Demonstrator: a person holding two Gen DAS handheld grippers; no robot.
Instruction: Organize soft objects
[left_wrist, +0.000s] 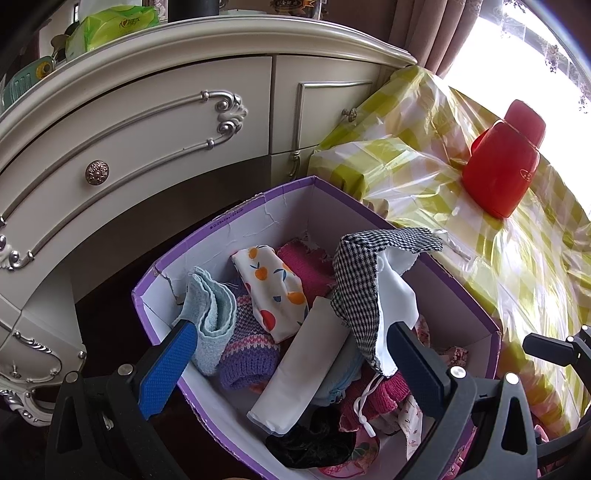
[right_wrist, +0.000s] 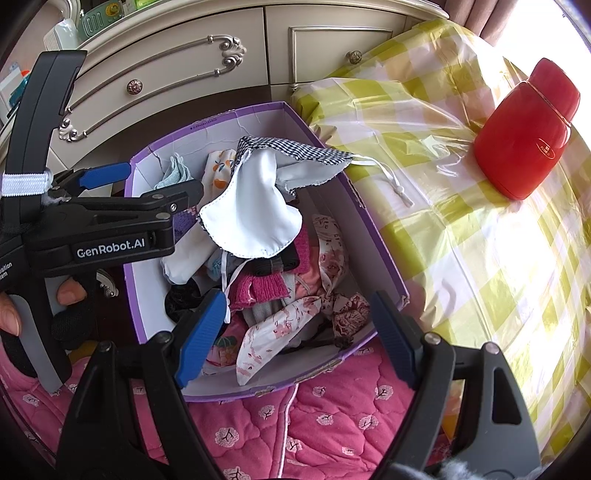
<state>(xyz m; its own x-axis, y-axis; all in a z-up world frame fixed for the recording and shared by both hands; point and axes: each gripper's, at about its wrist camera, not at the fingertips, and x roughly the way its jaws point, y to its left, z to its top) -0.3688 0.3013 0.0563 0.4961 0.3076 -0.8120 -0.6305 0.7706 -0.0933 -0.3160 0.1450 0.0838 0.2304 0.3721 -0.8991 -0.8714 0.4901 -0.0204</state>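
A purple box (left_wrist: 258, 199) (right_wrist: 207, 118) with white inner walls holds several soft things: a light blue towel (left_wrist: 214, 310), a fruit-print cloth (left_wrist: 277, 291), a purple knit piece (left_wrist: 247, 350), a flat white pouch (left_wrist: 303, 365), magenta knitwear (right_wrist: 266, 288) and a pink floral cloth (right_wrist: 280, 328). A black-and-white houndstooth cloth (left_wrist: 354, 280) (right_wrist: 295, 149) with white lining drapes over the box's right rim. My left gripper (left_wrist: 293, 363) (right_wrist: 162, 179) hovers open over the box, its right finger just beside the cloth's hanging edge. My right gripper (right_wrist: 297, 332) is open above the box's near end, gripping nothing.
A cream dresser (left_wrist: 147, 122) with metal knobs stands behind the box. To the right is a yellow checked tablecloth (left_wrist: 517, 277) with a red container (left_wrist: 498, 173) (right_wrist: 524, 136) on it. A pink quilt (right_wrist: 332, 417) lies under the box. A person's hand (right_wrist: 70, 295) holds the left gripper.
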